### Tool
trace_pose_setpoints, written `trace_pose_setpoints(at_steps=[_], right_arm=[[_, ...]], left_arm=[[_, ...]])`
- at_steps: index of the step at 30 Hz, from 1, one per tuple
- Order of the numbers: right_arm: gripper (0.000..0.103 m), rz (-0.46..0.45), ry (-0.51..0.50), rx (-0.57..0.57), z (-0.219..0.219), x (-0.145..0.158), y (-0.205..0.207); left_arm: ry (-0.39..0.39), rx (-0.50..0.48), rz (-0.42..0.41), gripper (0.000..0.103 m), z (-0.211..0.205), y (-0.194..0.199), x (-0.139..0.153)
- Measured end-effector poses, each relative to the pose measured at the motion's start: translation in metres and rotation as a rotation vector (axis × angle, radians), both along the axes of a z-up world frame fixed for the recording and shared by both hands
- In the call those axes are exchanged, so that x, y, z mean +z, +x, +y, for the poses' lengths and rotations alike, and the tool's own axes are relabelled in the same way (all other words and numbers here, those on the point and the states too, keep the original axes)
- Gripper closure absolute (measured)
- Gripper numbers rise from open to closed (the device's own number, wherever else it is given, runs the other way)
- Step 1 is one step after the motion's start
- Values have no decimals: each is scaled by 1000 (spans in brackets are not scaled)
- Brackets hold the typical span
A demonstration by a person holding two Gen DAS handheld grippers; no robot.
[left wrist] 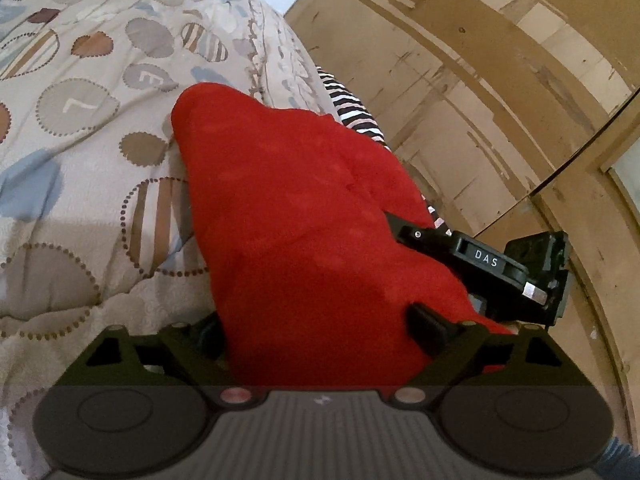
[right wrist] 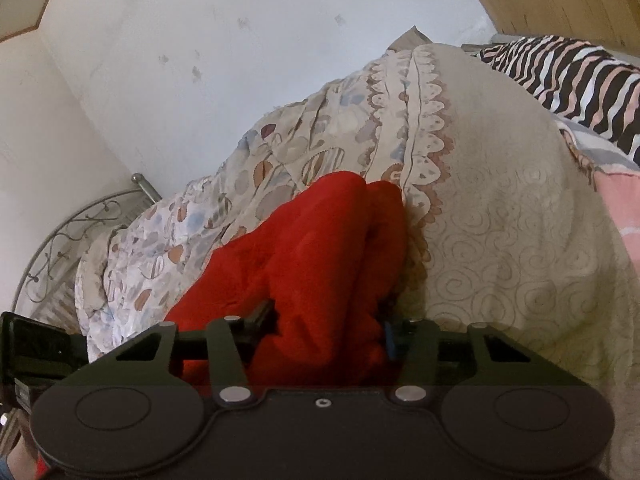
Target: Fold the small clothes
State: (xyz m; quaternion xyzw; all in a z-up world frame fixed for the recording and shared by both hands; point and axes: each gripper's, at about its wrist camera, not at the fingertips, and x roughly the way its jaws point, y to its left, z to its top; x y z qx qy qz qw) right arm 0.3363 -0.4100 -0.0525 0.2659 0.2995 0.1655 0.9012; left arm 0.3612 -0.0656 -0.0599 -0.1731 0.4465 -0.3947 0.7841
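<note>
A small red fleece garment hangs bunched over the patterned bedspread. My left gripper is shut on its near edge, and the cloth covers both fingers. The right gripper shows in the left wrist view at the garment's right edge, its fingertips buried in the red cloth. In the right wrist view the same garment drapes forward in two lobes from my right gripper, which is shut on it. The left gripper's body shows at the far left.
The bed carries a beige quilt with swirls and a zebra-striped cloth at its far edge. A wooden wardrobe stands beside the bed. A white wall and a metal scroll bed frame lie beyond.
</note>
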Motion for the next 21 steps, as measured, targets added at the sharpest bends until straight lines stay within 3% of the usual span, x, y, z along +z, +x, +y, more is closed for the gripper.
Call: trace_pose_setpoints(at_steps=[4, 10, 21], right_arm=[[55, -19, -16, -20, 5, 4, -4], [60, -4, 40, -33, 1, 9, -3], [62, -75, 69, 45, 34, 53, -3]], left_arm=[[9, -4, -11, 18, -1, -1, 4], [22, -14, -26, 30, 1, -3, 16], [-128, 45, 1, 45, 40, -7, 20]])
